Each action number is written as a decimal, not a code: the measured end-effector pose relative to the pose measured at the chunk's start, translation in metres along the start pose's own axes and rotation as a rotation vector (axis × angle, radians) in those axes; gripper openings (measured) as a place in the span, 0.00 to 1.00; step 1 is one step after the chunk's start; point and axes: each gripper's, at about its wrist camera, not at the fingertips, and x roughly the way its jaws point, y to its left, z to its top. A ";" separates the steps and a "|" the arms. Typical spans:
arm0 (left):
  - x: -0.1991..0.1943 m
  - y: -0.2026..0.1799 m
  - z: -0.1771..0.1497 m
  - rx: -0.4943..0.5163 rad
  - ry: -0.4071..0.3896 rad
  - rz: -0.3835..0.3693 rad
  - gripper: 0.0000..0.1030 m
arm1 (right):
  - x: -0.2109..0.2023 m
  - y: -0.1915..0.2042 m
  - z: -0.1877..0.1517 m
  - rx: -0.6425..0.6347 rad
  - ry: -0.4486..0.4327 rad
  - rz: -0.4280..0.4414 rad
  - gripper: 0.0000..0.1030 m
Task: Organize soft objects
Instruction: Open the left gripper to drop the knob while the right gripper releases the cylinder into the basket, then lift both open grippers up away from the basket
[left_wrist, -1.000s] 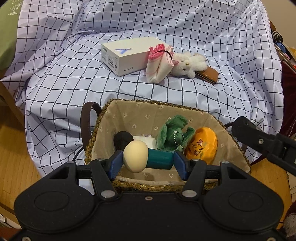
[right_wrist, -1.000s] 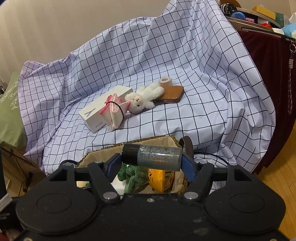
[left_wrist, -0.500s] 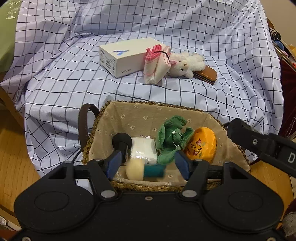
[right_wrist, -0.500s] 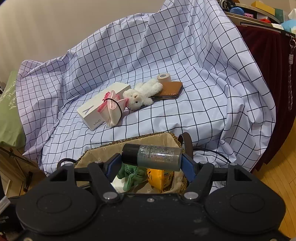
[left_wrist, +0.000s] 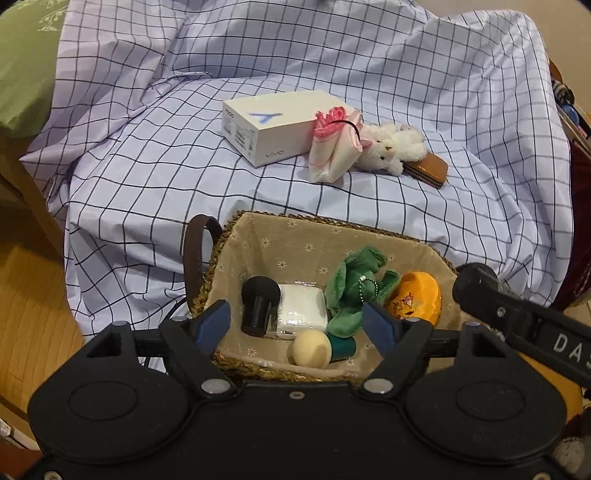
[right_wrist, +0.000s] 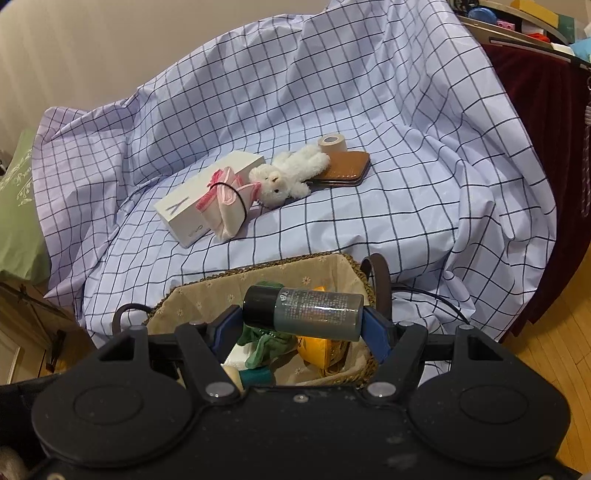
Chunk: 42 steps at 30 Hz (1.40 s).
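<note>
Now that the left gripper (left_wrist: 295, 325) stands wide apart with nothing between its blue pads, the cream-headed, teal-handled makeup sponge (left_wrist: 320, 348) it was pinching a second ago lies loose at the near wall of the woven basket (left_wrist: 236, 229). It rests just in front of the white tissue pack (left_wrist: 301, 308), beside the black-capped applicator (left_wrist: 258, 302) and touching the green plush toy (left_wrist: 356, 288); the orange pouch (left_wrist: 417, 297) sits at the basket's right end. That drop counts as one more item stowed (the sponge fell on its side, head toward the camera).

The right gripper (right_wrist: 301, 321) has stayed clamped on a small grey bottle with a black cap (right_wrist: 303, 314), held crosswise and hovering over the basket's right half, above the green plush and the orange pouch. Judging by its position, the bottle is the next thing to go in, and an easy release there should land it on soft contents.

On the checked sheet (left_wrist: 147, 177) beyond, well apart from the basket, remain the white plush lamb (right_wrist: 286, 177), leaning against a pink-frilled cloth pouch (right_wrist: 227, 206) and lying partly on a brown leather wallet (right_wrist: 343, 166). A white phone box (right_wrist: 192, 206) and a roll of tape (right_wrist: 332, 142) sit with them. The freed left gripper looks best placed to reach for the lamb or the pouch next.
</note>
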 end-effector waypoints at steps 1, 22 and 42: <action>0.000 0.000 0.000 -0.002 0.000 -0.002 0.71 | 0.000 0.000 0.000 -0.005 0.003 0.004 0.67; -0.002 0.000 -0.001 -0.007 -0.002 -0.007 0.72 | -0.002 0.000 0.000 -0.008 -0.001 0.019 0.69; -0.001 0.000 -0.002 -0.009 0.002 -0.010 0.72 | -0.001 -0.003 0.000 0.003 0.006 0.008 0.71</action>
